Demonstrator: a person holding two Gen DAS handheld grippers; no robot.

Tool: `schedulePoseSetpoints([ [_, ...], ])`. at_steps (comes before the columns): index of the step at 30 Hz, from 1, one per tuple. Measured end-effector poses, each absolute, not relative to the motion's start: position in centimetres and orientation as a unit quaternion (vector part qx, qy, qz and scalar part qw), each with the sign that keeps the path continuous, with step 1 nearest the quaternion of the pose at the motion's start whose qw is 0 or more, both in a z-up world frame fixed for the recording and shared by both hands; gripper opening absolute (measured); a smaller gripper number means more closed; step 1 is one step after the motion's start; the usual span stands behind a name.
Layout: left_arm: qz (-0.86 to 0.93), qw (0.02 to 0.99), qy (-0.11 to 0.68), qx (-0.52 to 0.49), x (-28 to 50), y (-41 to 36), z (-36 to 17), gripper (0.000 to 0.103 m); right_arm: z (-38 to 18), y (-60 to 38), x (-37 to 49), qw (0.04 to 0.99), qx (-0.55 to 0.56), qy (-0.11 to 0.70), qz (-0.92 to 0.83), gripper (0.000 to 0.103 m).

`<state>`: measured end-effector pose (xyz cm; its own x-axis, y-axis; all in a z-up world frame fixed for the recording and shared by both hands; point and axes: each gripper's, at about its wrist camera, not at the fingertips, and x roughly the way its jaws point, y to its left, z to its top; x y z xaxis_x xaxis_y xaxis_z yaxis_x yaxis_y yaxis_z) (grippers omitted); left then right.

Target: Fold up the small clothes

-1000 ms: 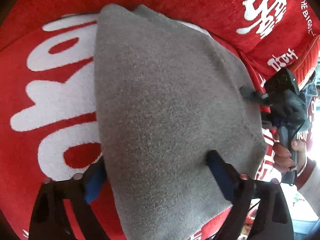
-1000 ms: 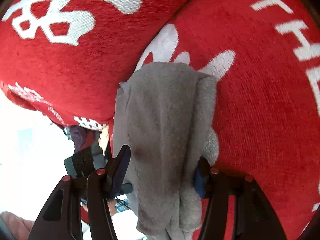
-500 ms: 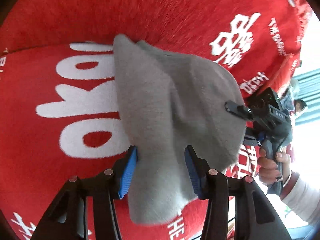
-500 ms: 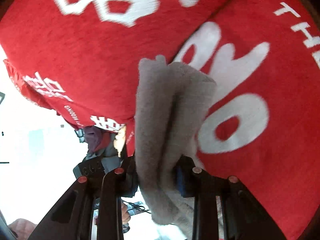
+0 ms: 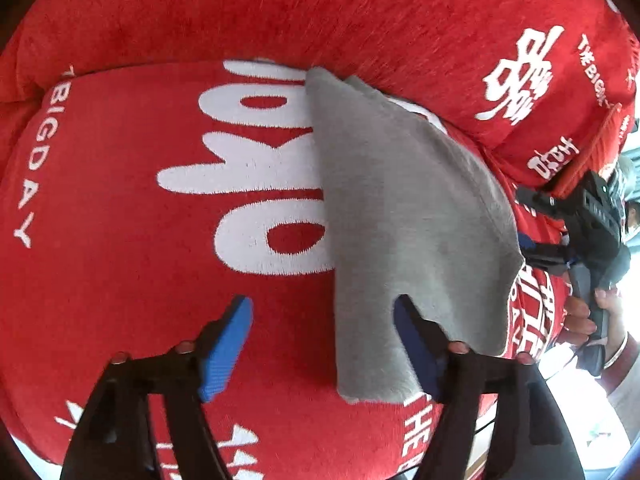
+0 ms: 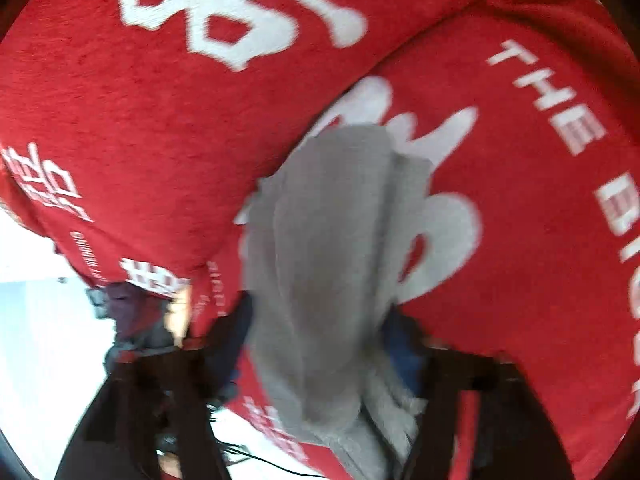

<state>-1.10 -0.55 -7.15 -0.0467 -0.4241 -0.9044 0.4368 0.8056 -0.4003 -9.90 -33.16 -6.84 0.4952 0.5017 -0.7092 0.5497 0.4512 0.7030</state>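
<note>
Both sets of jaws have just been opening.
We see the left gripper (image 5: 322, 344) and right gripper (image 6: 316, 336) spread, grey cloth (image 5: 404, 216) loose between, at 12 o'clock.

cloth (image 5: 400, 216) on seat cushion (image 5: 120, 280) | back cushion (image 5: 320, 8) behind cloth

The right wrist view is smeared by motion: the right gripper (image 6: 320, 344) shows only as dark streaks, so whether its pads touch the soft grey fleece garment (image 6: 320, 280) between them cannot be told. The garment's near end runs off the bottom edge. In the left wrist view the garment (image 5: 400, 220) drapes over the left gripper's (image 5: 322, 344) right finger and covers part of the white lettering on the red plush cushion (image 5: 120, 280). That cushion's printed words are cut off at the frame's rim.
</note>
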Motion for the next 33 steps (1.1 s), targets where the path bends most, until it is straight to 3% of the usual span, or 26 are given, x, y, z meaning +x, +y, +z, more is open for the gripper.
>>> schedulePoseSetpoints([
  [9,-0.36,0.626,0.691,-0.032,-0.1,-4.3,-11.5,0.076,-11.6,-36.5,-12.0,0.657,0.536,0.527,0.052,0.074],
  [16,-0.377,0.604,0.7,-0.045,0.2,-6.3,-12.5,0.077,-13.8,-34.7,-9.1,0.645,0.545,0.51,0.163,0.074],
  [17,-0.376,0.606,0.699,-0.043,0.2,-6.4,-12.4,0.076,-13.9,-34.2,-8.4,0.645,0.542,0.512,0.169,0.069],
  [18,-0.376,0.611,0.696,-0.04,0.1,-6.6,-12.2,0.074,-14.1,-33.7,-7.9,0.642,0.539,0.52,0.166,0.057],
  [20,-0.377,0.618,0.689,-0.037,-0.1,-6.5,-11.6,0.064,-14.7,-32.4,-7.1,0.628,0.546,0.531,0.158,0.043],
  [22,-0.381,0.624,0.681,-0.04,-0.2,-6.3,-10.7,0.055,-14.0,-31.9,-7.0,0.628,0.563,0.513,0.161,0.04],
  [33,-0.388,0.659,0.641,-0.069,-1.3,0.1,-2.6,0.055,-6.1,-27.6,-7.8,0.639,0.573,0.459,0.23,0.039],
])
